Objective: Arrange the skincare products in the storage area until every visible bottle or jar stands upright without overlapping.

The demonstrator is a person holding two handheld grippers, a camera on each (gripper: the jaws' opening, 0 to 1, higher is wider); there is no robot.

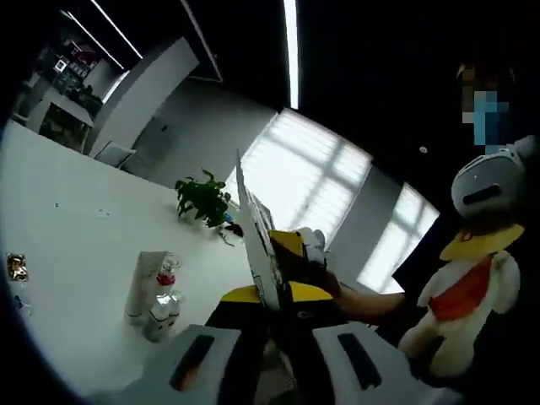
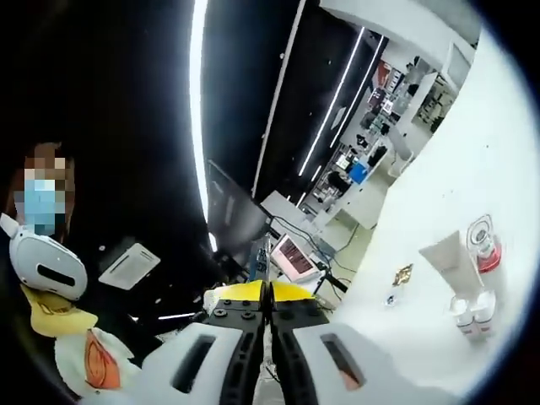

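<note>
Potted plant (image 1: 203,201) — plush toy (image 1: 467,297)

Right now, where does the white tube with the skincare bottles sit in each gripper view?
Left gripper view: the white tube is at lower left on the white table, small bottles beside it.
Right gripper view: the tube is at the right edge, bottles below it.
Shared landmark: the plush toy.

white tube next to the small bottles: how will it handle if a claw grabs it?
The white tube looks like soft plastic, so it probably squashes under grip. It tapers, so likely tippy when stood up. It touches the small bottles, so pushing it may topple them.
</note>
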